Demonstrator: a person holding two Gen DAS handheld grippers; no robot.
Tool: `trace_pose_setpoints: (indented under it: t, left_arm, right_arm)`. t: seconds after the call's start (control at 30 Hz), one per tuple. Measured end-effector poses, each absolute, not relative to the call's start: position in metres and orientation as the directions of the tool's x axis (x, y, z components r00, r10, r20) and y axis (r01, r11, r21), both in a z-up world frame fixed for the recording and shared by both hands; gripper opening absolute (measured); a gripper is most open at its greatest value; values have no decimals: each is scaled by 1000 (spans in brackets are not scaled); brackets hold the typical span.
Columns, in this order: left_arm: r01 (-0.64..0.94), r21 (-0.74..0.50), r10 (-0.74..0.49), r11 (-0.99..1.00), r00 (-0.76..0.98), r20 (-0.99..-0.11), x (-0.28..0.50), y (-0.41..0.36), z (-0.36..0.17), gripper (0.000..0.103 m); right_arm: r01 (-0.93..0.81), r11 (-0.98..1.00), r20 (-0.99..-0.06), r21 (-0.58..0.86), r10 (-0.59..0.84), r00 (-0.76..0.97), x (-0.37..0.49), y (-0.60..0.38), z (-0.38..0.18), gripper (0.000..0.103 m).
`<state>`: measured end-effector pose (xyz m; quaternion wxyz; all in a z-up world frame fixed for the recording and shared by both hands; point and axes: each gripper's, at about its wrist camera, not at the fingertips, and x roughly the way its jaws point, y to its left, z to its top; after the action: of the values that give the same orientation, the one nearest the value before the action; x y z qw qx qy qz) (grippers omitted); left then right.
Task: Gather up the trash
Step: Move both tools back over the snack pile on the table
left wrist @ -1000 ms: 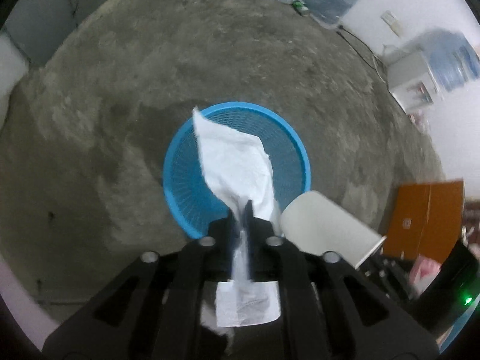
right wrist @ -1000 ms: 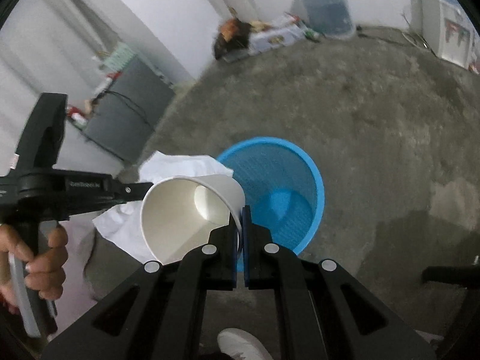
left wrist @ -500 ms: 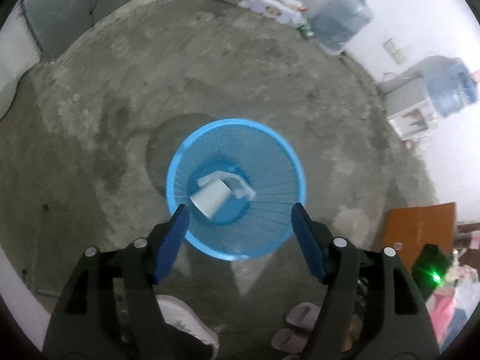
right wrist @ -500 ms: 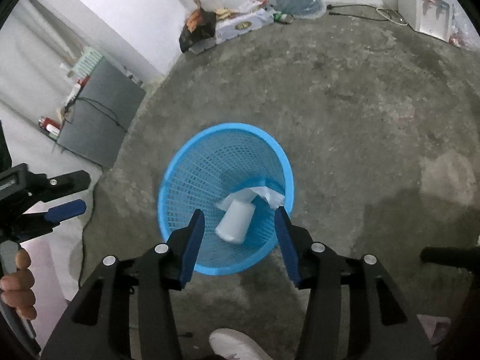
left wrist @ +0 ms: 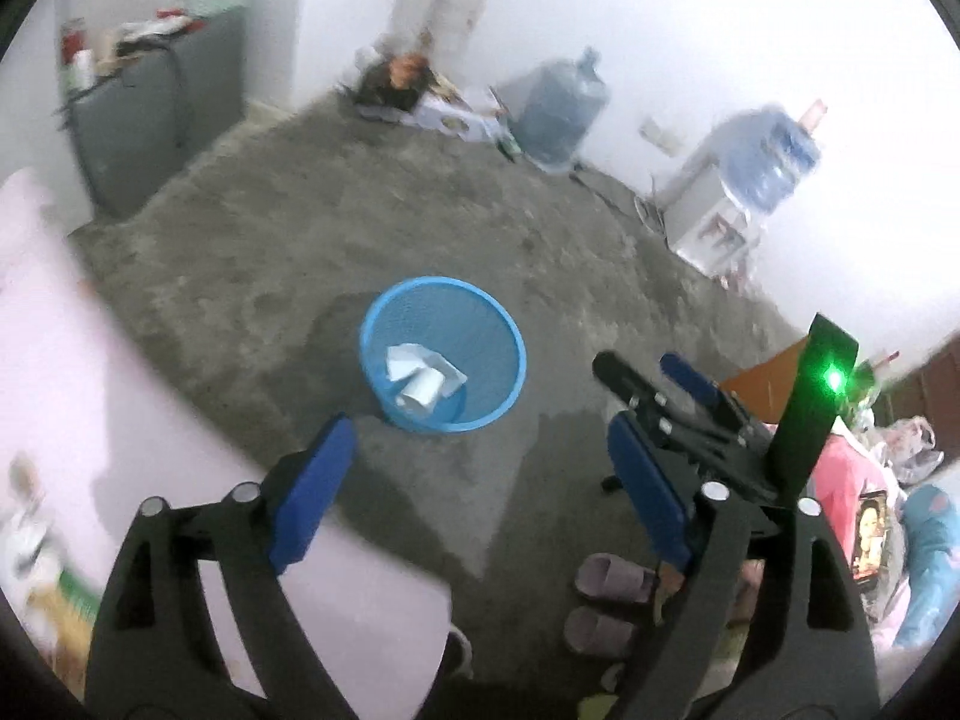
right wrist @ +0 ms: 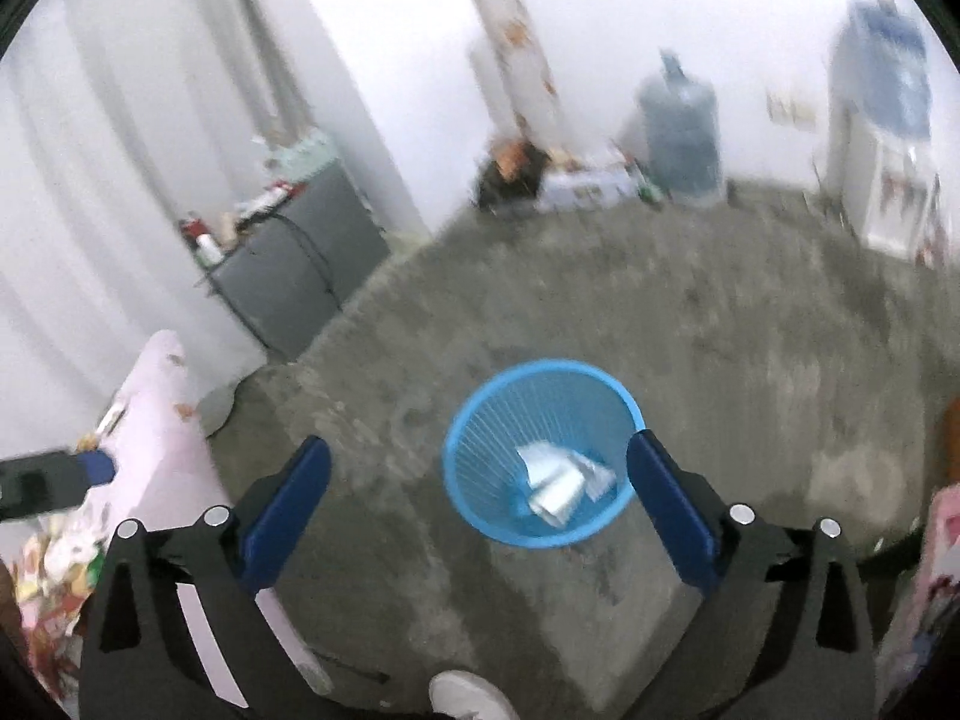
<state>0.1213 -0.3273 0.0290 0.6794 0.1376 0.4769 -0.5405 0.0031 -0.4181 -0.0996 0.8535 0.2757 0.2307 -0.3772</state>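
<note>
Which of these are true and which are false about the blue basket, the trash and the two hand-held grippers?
1. The paper cup lies inside the blue basket. True.
2. The left hand-held gripper holds a napkin. False: its jaws are open and empty; the napkin is in the basket.
3. The right hand-held gripper is open. True.
4. The basket lies tipped on its side. False: it stands upright on the floor.
5. A big water bottle stands by the far wall. True.

Water jug [left wrist: 561, 111], grey cabinet [right wrist: 300, 267], slippers [left wrist: 609, 579] on concrete floor [left wrist: 360, 228].
</note>
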Motion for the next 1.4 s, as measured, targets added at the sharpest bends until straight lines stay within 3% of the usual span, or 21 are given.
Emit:
trace_pose_setpoints:
  t: [0.3, 0.5, 0.63, 0.77, 1.17, 1.23, 1.4]
  left_arm:
    - [745, -297, -677, 598, 270, -685, 135, -119, 95, 92]
    - [576, -255, -592, 776, 528, -608, 130, 11, 109, 93]
    - [552, -254, -584, 794, 580, -568, 123, 53, 112, 93]
    - [540, -220, -558, 812, 611, -561, 122, 65, 106, 93]
    - [473, -232, -507, 850, 614, -605, 193, 51, 73, 92]
    - [453, -202, -468, 869, 616, -633, 207, 45, 67, 77]
    - [406, -192, -415, 893, 581, -701, 242, 36, 43, 59]
  right_arm:
    - [723, 689, -490, 42, -617, 616, 41, -317, -41, 96]
    - [508, 857, -452, 86, -420, 786, 68, -267, -24, 97]
    - [370, 927, -436, 66, -307, 846, 89, -236, -13, 97]
    - [303, 952, -428, 54, -252, 868, 97, -216, -5, 97]
    - [178, 930, -535, 322, 24, 844, 138, -227, -7, 96]
    - [172, 922, -555, 348, 54, 830, 145, -228, -12, 96]
    - [167, 910, -601, 380, 106, 792, 172, -225, -24, 96]
